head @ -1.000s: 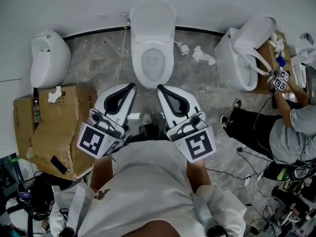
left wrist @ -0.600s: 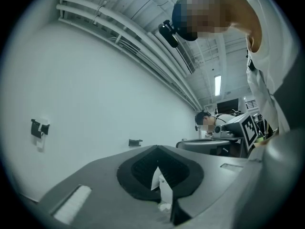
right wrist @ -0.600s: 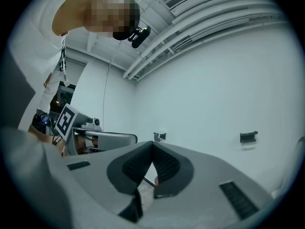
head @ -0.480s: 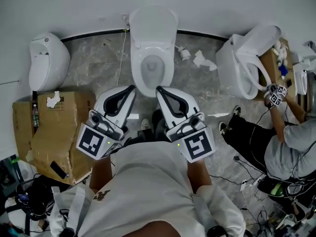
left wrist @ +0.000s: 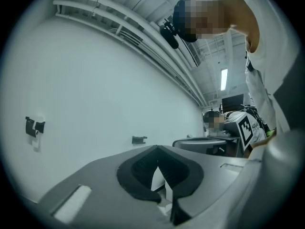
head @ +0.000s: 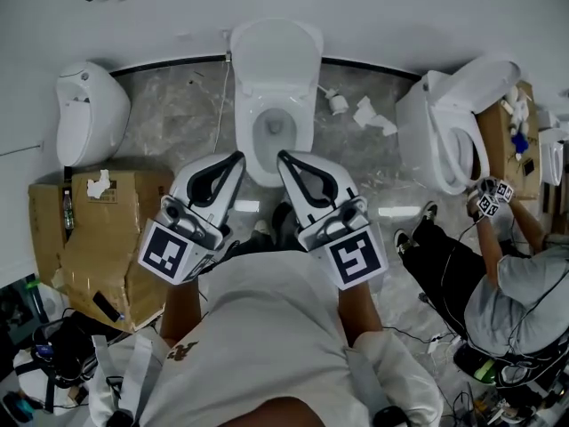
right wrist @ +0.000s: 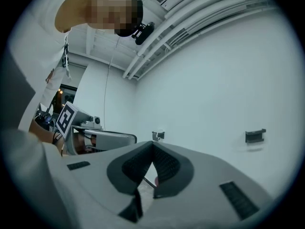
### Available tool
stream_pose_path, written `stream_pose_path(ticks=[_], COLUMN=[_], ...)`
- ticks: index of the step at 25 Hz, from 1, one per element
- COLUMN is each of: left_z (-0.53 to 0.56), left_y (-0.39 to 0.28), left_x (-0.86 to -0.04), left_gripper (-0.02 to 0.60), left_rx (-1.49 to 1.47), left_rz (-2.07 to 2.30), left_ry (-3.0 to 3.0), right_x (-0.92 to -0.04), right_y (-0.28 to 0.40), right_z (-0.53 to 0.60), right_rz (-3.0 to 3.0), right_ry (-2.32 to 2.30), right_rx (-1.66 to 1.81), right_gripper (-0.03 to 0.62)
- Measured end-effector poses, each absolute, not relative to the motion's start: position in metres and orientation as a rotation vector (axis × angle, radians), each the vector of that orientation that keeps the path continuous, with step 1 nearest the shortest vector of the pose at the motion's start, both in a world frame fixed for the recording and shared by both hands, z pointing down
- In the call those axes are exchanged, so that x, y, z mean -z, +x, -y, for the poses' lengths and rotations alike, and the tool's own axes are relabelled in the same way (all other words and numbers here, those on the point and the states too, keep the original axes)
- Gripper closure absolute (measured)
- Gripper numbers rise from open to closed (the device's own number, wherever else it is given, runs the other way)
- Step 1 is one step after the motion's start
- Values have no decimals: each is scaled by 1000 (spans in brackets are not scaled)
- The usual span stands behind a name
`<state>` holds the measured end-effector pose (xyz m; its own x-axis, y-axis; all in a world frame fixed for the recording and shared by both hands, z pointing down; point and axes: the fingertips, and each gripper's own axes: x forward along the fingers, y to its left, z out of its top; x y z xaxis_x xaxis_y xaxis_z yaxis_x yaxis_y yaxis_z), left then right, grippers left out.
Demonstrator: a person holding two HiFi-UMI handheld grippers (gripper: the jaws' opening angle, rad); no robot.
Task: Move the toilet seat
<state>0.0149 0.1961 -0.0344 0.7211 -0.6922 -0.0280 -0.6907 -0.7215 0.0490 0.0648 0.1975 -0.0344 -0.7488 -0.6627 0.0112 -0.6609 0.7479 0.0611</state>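
Hard to read the toilet seat (head: 251, 123) from straight above: white, oval, seemingly lying flat round the open bowl of the middle toilet (head: 276, 52) at the far wall. Near edge cut off behind the tips of the left tool (head: 236, 157) and right tool (head: 282, 156), both clenched on nothing; touching the rim or just short, cannot tell. Off to the left, a cardboard box (head: 98, 229) on the marbled floor (head: 169, 123).

Head view steeply down on toilet (head: 276, 96); gripper views level toward wall (left wrist: 95, 89).
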Motion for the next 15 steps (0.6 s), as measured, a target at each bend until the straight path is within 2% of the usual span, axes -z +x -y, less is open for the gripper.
stream_pose_path(ticks=[8,15], left_z=[-157,-144], left_y=[50,55], left_x=[17,-13], left_gripper=[580,580], left_rx=[15,33], left_rz=[1195,1182], left_ry=[2851,2786], right_x=[8,-20], right_y=[96,105], right_z=[-157,-143], right_rz=[2909,2895], right_ry=[1043,1038], right_rx=[22,-75], right_gripper=[594,594])
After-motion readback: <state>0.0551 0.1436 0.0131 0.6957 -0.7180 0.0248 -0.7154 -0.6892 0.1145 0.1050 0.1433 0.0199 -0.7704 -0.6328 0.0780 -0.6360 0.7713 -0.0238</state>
